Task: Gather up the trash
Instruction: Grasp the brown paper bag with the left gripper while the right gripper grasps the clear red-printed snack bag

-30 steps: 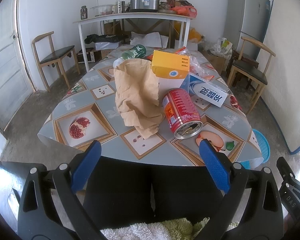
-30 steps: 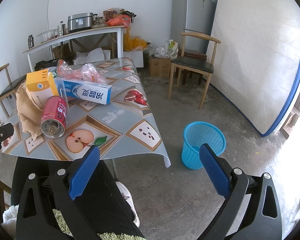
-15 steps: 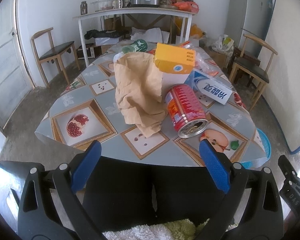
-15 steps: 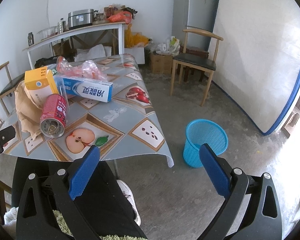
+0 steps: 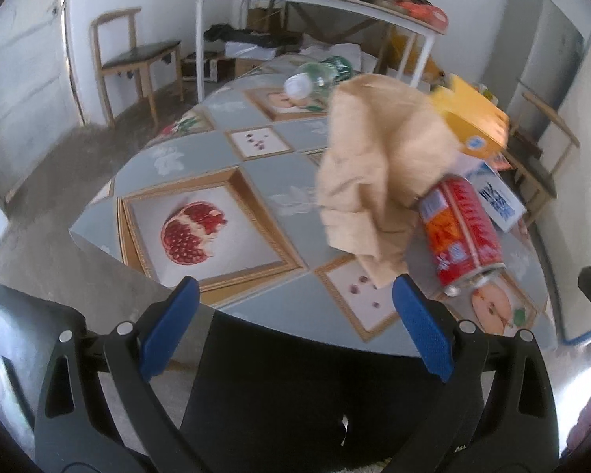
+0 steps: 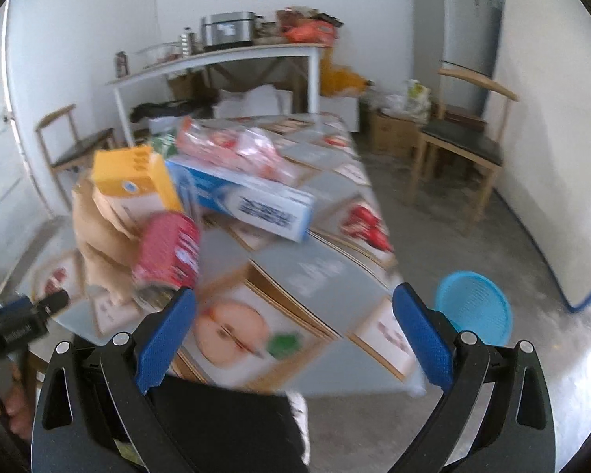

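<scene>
- White walls (image 6: 78, 39) enclose a room with a bare grey concrete floor (image 6: 472, 244).
- A white side table (image 6: 216, 59) stands against the back wall, cluttered on top.
- A wooden chair (image 5: 138, 55) sits near the left wall; another chair (image 6: 465, 138) stands by a grey refrigerator (image 6: 457, 31).
- A white mattress (image 6: 551, 118) leans upright on the right.
- Daylight glares on the floor at far right.

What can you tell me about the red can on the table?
The red metal drink can is a cylinder with a printed label in yellow and white, lying on its side on the fruit-patterned tablecloth. Its silver end faces the table's near edge. The crumpled brown paper bag presses against one side; the orange carton and the blue-and-white box sit just behind. Neither the left gripper nor the right gripper touches it; both are open.
</scene>
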Demonstrator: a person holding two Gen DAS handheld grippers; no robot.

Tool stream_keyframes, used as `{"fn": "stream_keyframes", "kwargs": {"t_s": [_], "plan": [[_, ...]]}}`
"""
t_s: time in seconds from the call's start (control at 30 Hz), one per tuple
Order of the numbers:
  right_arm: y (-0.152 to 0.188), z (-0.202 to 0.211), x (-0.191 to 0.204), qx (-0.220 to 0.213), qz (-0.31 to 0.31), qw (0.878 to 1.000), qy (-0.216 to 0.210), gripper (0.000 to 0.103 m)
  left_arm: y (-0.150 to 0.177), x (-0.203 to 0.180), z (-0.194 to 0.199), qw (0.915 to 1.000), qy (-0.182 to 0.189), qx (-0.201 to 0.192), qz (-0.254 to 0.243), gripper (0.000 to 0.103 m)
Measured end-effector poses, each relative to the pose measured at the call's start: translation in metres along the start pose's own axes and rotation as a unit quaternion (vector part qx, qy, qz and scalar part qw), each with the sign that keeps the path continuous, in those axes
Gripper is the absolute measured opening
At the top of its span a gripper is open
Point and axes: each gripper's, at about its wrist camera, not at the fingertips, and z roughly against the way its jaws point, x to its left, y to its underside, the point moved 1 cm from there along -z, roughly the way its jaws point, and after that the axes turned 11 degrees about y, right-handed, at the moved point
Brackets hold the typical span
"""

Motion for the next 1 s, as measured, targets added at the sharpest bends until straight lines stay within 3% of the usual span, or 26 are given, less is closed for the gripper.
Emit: {"fn": "stream_keyframes", "kwargs": {"t_s": [0.2,0.33,0.5,0.77,0.83,0.9,1.0], "plan": [[-0.029,-0.018,0.030,-0.005,0.012,0.999,-0.049,0.097,-0.016,0.035,-0.006,0.9964,0.050,-0.028,0.063,0.094],[-0.038,-0.029,0.039,0.004,0.009,0.997,-0.073,0.097,-0.035,0.031,-0.013,0.9948,0.084,-0.048,0.029,0.095],[-0.048,-0.045,0.034,0.018,-0.004,0.995,-0.094,0.097,-0.055,0.012,-0.031,0.9879,0.147,-0.039,-0.032,0.095],[-0.098,-0.077,0.010,0.052,-0.075,0.977,-0.191,0.092,-0.071,-0.004,-0.075,0.9847,0.170,0.001,-0.039,0.094],[-0.110,-0.087,0.015,0.059,-0.069,0.973,-0.214,0.093,-0.074,-0.003,-0.081,0.9842,0.173,0.005,-0.038,0.079],[-0.121,-0.094,0.027,0.061,-0.043,0.971,-0.226,0.092,-0.075,-0.001,-0.086,0.9839,0.175,0.014,-0.034,0.070],[-0.134,-0.103,0.049,0.055,0.010,0.972,-0.229,0.084,-0.075,0.003,-0.090,0.9827,0.182,0.022,-0.025,0.053]]}}
